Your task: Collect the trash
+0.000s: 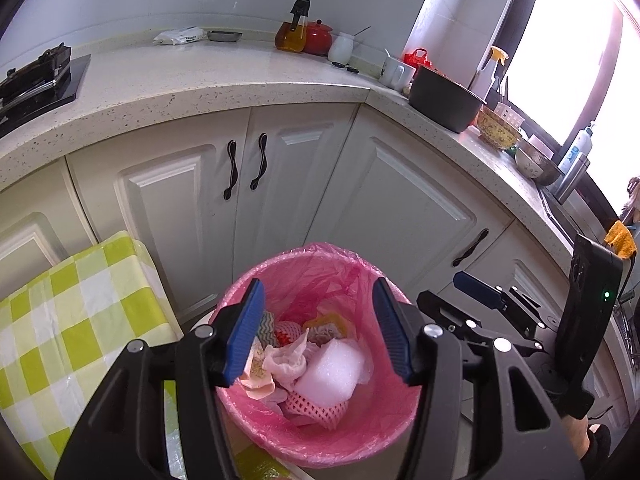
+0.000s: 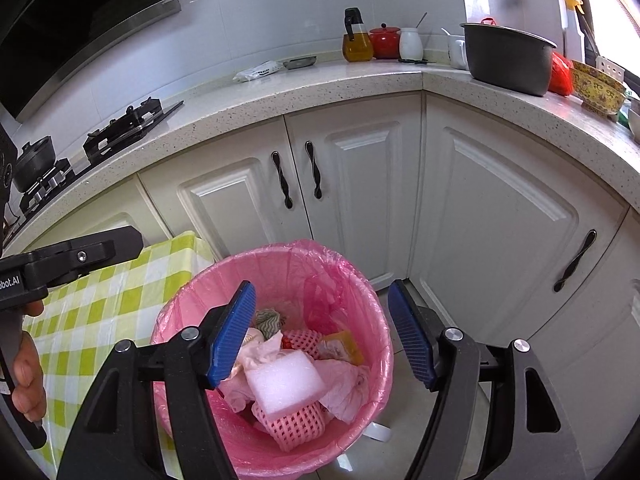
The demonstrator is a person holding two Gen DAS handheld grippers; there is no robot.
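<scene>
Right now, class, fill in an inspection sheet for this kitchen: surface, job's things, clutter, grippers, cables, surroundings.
Surface: speckled stone countertop, L-shaped.
Job's things: pink-lined round bin holding a white foam block, pink foam netting and crumpled pink paper.
Clutter: dark grey pot, amber oil bottle, red lidded jar, yellow patterned bowl.
Grippers: left gripper and right gripper open, fingers empty, above the bin.
Cables: nothing seen.
Surroundings: white cabinet doors, green checked cloth.
</scene>
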